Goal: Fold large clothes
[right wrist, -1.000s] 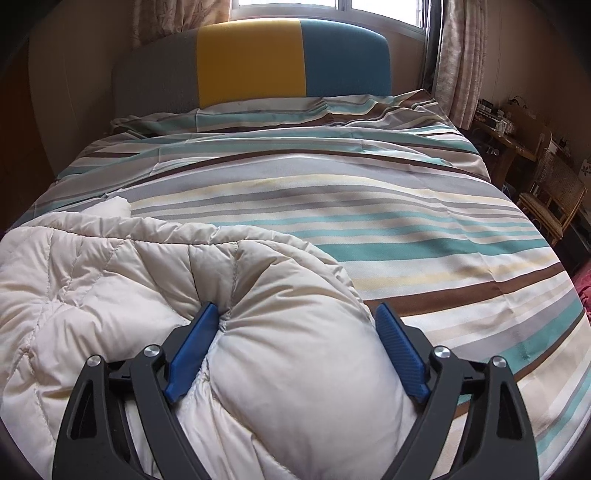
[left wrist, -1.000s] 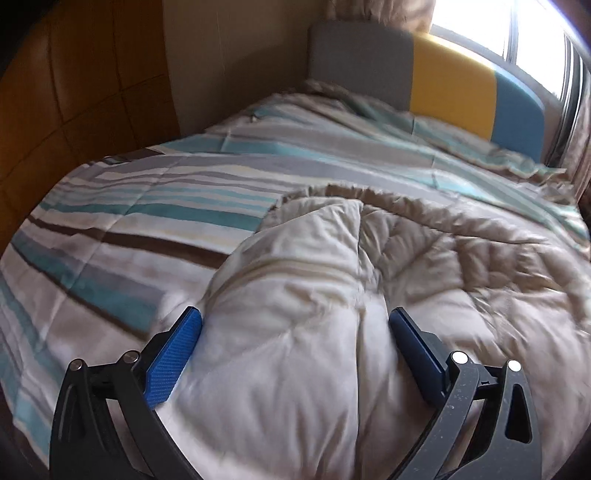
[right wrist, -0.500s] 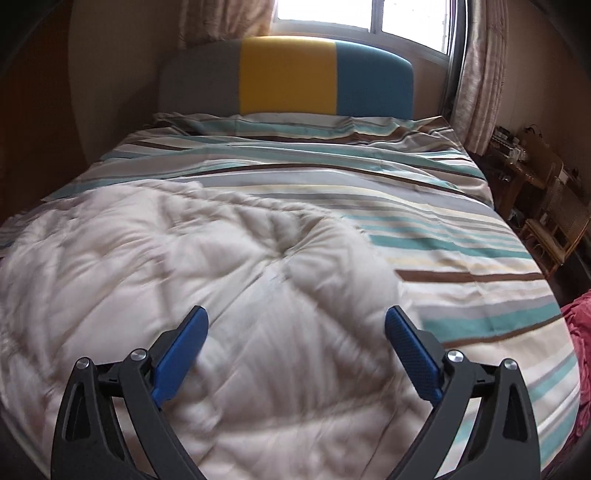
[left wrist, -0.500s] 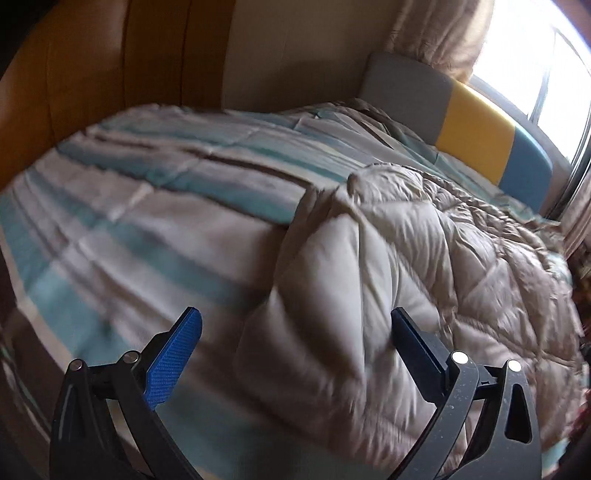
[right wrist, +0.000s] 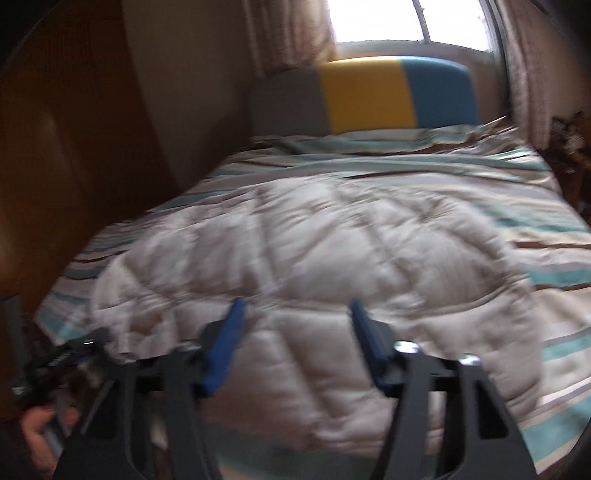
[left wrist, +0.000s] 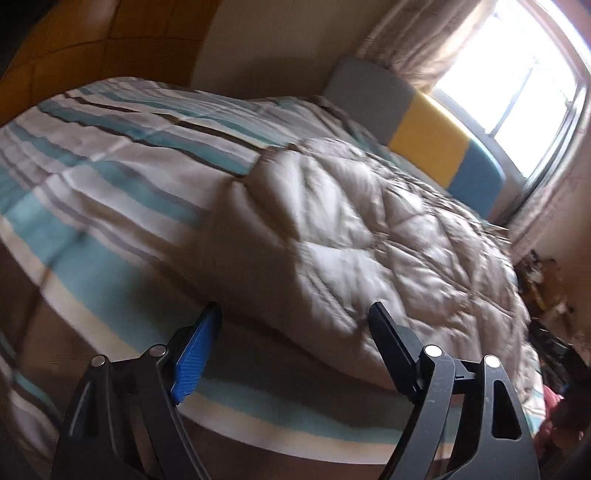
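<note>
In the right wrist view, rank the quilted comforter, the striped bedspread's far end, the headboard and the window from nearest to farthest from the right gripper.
1. Quilted comforter, spread just beyond the open right gripper.
2. Striped bedspread, bare part beyond the comforter.
3. Headboard, at the bed's far end.
4. Window, behind the headboard.

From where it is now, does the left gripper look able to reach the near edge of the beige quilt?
Probably yes. The left gripper is open and empty, and the quilt lies just ahead of its fingertips on the striped bedspread, with nothing visible between them.
</note>
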Tool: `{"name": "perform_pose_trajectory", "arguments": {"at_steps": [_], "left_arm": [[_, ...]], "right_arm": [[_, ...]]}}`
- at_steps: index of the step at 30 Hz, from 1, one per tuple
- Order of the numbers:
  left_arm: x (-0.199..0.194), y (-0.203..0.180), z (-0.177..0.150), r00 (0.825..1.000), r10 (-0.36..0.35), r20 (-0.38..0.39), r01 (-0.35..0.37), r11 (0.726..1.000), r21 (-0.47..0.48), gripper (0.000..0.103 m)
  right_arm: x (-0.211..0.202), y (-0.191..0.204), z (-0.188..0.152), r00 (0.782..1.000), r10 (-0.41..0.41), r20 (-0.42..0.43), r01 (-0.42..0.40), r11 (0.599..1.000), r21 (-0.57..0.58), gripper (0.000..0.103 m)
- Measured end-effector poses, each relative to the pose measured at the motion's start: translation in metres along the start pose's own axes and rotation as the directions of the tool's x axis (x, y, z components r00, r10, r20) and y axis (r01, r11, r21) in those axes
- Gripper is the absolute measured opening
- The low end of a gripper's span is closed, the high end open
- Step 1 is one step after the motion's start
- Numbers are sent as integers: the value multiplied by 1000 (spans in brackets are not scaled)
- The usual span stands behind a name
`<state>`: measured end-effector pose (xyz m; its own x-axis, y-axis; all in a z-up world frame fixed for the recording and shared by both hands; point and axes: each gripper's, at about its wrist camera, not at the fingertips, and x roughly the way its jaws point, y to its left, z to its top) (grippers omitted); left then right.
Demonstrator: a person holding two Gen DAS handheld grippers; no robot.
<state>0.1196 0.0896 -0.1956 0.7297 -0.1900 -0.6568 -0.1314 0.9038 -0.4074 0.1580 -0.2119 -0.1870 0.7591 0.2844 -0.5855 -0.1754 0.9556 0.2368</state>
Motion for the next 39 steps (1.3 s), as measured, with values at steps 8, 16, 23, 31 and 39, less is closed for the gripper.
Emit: {"name": "perform_pose_trajectory", "arguments": {"at_steps": [8, 16, 23, 31, 39], "left_arm": [[22, 6, 1, 998, -67, -7, 66, 990, -126, 81], [29, 5, 2, 994, -92, 63, 102, 978, -183, 88], [39, 23, 13, 990, -103, 97, 135, 889, -437, 58], [7, -14, 25, 967, -146, 211, 209, 925, -318, 29], [-27, -65, 38, 932, -208, 298, 244, 966, -88, 29]], "right_arm": [[44, 24, 5, 997, -41, -71, 36, 997, -62, 18], [83, 14, -21, 988, -75, -136, 68, 996, -57, 18], [81, 17, -22, 989, -90, -118, 81, 994, -77, 18], [78, 24, -26, 987, -114, -112, 103, 990, -94, 18], [38, 22, -20, 995, -99, -17, 99, 995, -1, 46]]}}
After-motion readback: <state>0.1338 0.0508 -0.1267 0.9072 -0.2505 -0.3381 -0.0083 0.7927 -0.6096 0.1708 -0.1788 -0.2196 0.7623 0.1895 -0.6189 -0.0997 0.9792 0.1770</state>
